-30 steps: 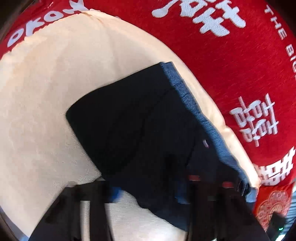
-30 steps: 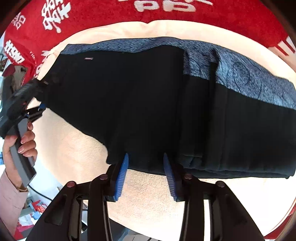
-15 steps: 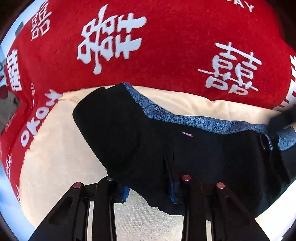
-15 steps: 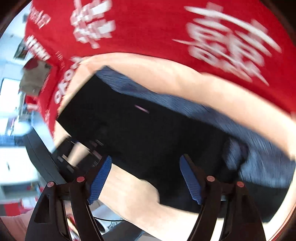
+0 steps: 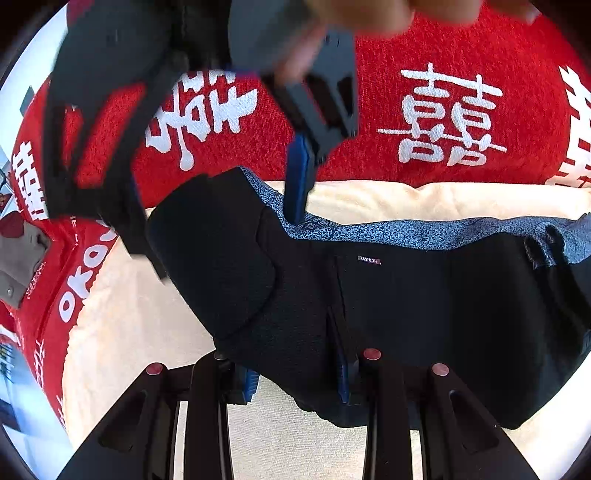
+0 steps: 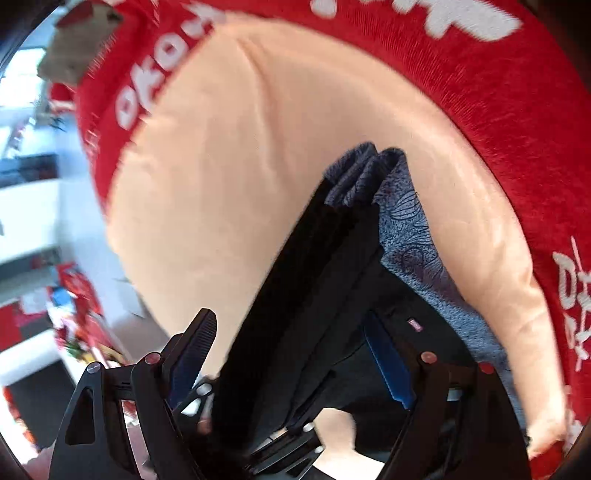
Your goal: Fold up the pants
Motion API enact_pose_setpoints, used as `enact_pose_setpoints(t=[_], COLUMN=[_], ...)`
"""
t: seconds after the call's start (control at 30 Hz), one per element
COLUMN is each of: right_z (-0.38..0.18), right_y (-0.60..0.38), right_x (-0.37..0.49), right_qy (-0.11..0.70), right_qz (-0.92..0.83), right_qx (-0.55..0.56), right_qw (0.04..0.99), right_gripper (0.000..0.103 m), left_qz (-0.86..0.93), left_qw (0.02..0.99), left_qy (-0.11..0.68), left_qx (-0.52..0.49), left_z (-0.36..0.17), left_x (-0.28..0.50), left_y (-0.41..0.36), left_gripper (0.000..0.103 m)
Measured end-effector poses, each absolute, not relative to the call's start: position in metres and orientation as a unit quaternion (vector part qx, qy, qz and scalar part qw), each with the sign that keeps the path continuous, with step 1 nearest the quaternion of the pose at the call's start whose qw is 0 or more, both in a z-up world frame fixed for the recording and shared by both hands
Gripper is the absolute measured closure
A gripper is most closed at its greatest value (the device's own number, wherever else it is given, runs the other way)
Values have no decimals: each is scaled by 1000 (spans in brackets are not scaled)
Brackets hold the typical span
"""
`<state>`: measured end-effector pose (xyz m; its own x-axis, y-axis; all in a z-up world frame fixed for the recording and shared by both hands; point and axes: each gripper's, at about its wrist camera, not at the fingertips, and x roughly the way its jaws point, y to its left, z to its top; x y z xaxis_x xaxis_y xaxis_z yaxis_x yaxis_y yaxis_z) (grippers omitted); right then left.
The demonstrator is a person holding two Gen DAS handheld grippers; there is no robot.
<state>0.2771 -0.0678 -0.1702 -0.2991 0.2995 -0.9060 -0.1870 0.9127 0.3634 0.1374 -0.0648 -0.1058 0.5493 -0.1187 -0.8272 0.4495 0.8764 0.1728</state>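
Black pants (image 5: pixel 388 306) with a blue patterned waistband (image 5: pixel 406 230) and a small "FASHION" label lie folded on a cream towel (image 5: pixel 147 332). My left gripper (image 5: pixel 295 380) is shut on the near edge of the pants, cloth pinched between its blue pads. My right gripper (image 5: pixel 221 192) hangs open above the pants' left end in the left wrist view, one blue pad touching the waistband. In the right wrist view the open right gripper (image 6: pixel 291 358) straddles the stacked pants layers (image 6: pixel 314 280).
A red blanket with white characters (image 5: pixel 443 110) covers the surface around the cream towel (image 6: pixel 240 166). A room with white furniture and red clutter (image 6: pixel 44 277) shows beyond the left edge. A hand (image 5: pixel 362 14) holds the right gripper.
My right gripper has swung over the left end of the pants and come down around it, wide open. My left gripper stays shut on the near edge.
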Motion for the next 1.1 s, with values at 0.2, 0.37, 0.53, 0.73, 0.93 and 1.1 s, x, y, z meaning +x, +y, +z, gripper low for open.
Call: enact_pose_setpoints(t=[0.2,0.37,0.53,0.73,0.93,1.1], right_z=[-156,-121,-83,-62,-88,-152], right_y=[-104,-166,-249,-357,-450,-498], right_x=[258,224,165,81,-7,-42], right_qy=[740,688,614,542,507,512], right_qz=[214,234,233,203,156,111], right_qx=[89,190,294,375,433,470], right_qw=[632,660,694,725,729,710], right_gripper=[84,84,84,83,81,81], left_qz=[-179,-224,-284,-350,-402,-421], left_qw=[859,859,851,829,791,755], left_qy=[439,423,402,375,361,382], left_qx=[193,185,184,223,288,328], left_z=[-95,-55,-10,20,6,-32], left_x=[132,115,86,30,-33,-64], left_y=[-73,-96,-145,-226,-308,-359], left_gripper=[69,69,69,69,69,69])
